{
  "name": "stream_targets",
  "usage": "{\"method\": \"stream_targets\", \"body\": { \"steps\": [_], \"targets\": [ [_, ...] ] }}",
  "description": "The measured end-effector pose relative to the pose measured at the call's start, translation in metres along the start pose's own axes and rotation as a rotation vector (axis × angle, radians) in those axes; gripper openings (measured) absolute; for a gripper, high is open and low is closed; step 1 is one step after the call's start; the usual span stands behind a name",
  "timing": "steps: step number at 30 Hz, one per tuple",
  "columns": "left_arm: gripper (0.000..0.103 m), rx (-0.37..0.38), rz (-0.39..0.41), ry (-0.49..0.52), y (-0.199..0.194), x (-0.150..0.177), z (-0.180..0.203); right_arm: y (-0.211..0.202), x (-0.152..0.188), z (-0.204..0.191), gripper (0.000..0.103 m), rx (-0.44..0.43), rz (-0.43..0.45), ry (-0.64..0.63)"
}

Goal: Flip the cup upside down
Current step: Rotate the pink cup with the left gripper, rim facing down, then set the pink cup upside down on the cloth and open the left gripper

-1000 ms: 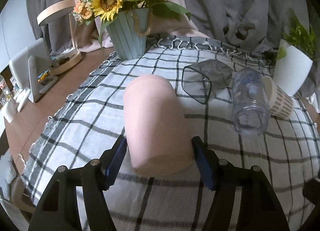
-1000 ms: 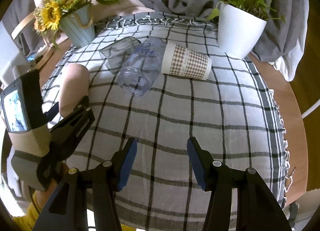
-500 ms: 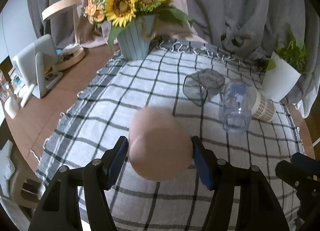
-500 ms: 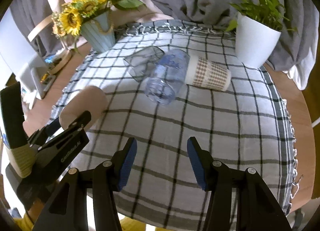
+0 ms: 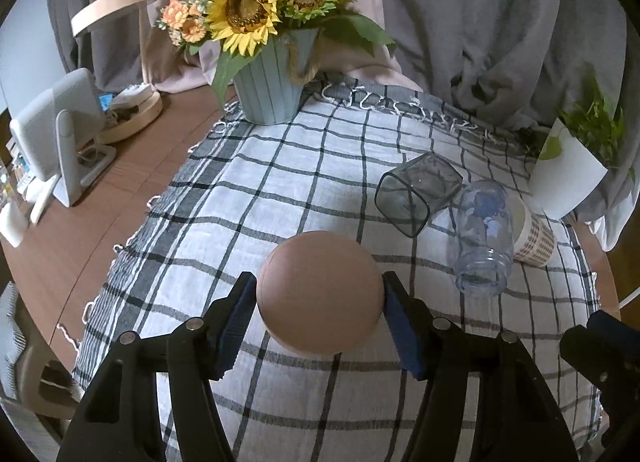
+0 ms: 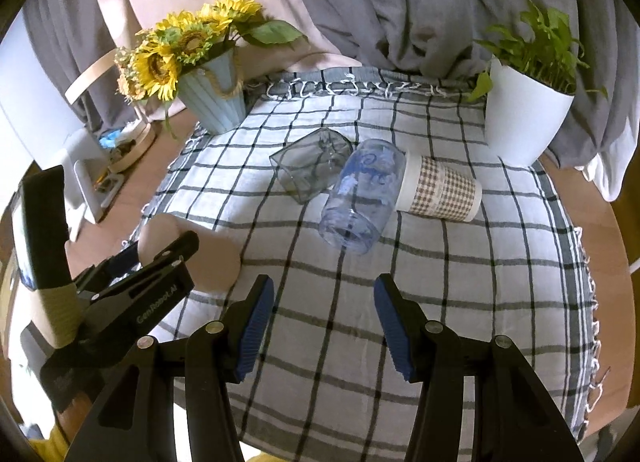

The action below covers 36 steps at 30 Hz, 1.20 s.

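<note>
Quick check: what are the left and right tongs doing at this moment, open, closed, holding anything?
Left tongs: closed on the pink cup.
Right tongs: open, holding nothing, above the checked cloth.

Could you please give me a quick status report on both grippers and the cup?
Left gripper shut on matte pink cup, closed base toward camera. Right gripper open, empty. Path clear.

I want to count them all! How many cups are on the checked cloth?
4. The pink cup is in the left gripper. The grey glass, the clear blue cup and the checked paper cup lie tipped together mid-cloth. None seems hidden.
</note>
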<state>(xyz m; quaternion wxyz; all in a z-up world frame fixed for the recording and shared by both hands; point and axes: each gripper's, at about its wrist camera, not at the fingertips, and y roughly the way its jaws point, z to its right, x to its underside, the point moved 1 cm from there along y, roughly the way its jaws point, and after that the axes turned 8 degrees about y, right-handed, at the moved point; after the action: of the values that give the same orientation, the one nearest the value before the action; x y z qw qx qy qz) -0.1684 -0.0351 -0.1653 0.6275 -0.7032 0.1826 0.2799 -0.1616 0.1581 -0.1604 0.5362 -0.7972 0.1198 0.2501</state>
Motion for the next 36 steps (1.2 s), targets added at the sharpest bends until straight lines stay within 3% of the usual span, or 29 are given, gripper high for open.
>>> {"method": "stream_targets", "body": {
  "steps": [9,13,17,21,24,26,30,36],
  "targets": [
    [0.063,0.035,-0.063,0.007,0.013,-0.01,-0.005,0.001,-0.002,-0.006,0.052,0.021,0.004,0.05],
    [0.082,0.051,-0.094,0.021,0.017,-0.01,-0.006,-0.004,-0.003,-0.009,0.052,0.032,0.019,0.071],
    [0.086,0.054,-0.086,0.049,0.017,-0.011,-0.005,-0.009,-0.002,-0.014,0.064,0.064,0.045,0.071],
    [0.086,0.063,-0.078,0.07,0.014,-0.012,-0.007,-0.013,0.0,-0.017,0.065,0.082,0.048,0.085],
    [0.089,0.077,-0.067,0.087,0.002,-0.014,-0.008,-0.018,0.001,-0.018,0.071,0.099,0.06,0.101],
    [0.097,0.095,-0.05,0.103,-0.011,-0.015,-0.01,-0.025,0.003,-0.019,0.072,0.102,0.07,0.113],
    [0.103,0.091,0.009,0.143,-0.046,-0.018,-0.014,-0.046,0.006,-0.024,0.082,0.115,0.118,0.135],
    [0.103,0.038,0.059,0.169,-0.091,-0.018,-0.03,-0.079,0.015,-0.042,0.091,0.143,0.196,0.148]
  ]
}}
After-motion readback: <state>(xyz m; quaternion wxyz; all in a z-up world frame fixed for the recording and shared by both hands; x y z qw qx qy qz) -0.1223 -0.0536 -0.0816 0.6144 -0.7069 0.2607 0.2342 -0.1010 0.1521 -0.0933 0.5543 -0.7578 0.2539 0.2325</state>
